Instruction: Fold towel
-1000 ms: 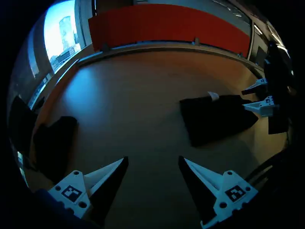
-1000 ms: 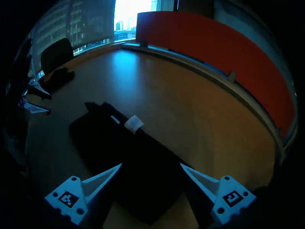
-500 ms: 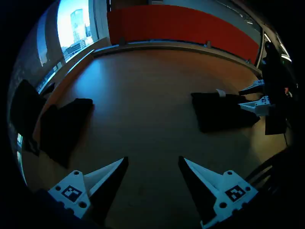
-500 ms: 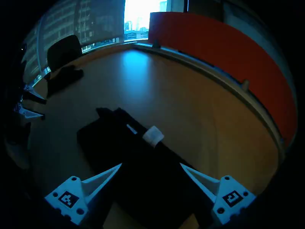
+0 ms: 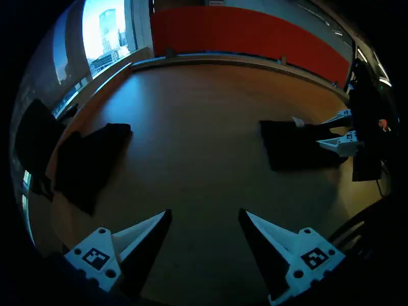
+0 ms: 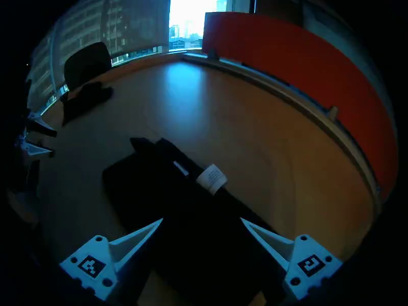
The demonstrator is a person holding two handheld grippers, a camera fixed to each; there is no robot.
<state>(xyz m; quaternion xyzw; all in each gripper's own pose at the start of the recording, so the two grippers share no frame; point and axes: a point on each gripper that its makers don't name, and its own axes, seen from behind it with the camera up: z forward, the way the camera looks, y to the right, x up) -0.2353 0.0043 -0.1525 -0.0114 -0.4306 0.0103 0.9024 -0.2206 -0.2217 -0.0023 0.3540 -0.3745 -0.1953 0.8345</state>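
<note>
1. The right gripper [image 6: 201, 220] has its two white fingers spread wide, with the near end of the dark towel [image 6: 153, 188] lying between them. The fingers press on nothing; whether they touch the cloth cannot be told.
2. The towel lies flat on the wooden table [image 6: 229, 127]. Its long axis runs from between the right gripper's fingers away and to the left in the right gripper view. A white label [image 6: 211, 179] sits at the towel's right edge.
3. The left gripper [image 5: 204, 211] is also wide open and holds nothing, with bare table [image 5: 204, 117] between its fingers.
4. In the left gripper view the towel [image 5: 290, 145] lies well off to the right, and the right gripper [image 5: 320, 134] is at its far end. In the right gripper view the left gripper [image 6: 52, 143] shows at the left edge, well apart from the towel.
5. A second dark cloth [image 5: 92, 160] lies near the table's edge beside a dark chair [image 5: 33, 137].
6. A red partition [image 5: 245, 30] runs along the table's far side, and a bright window [image 5: 104, 30] stands beside it.
</note>
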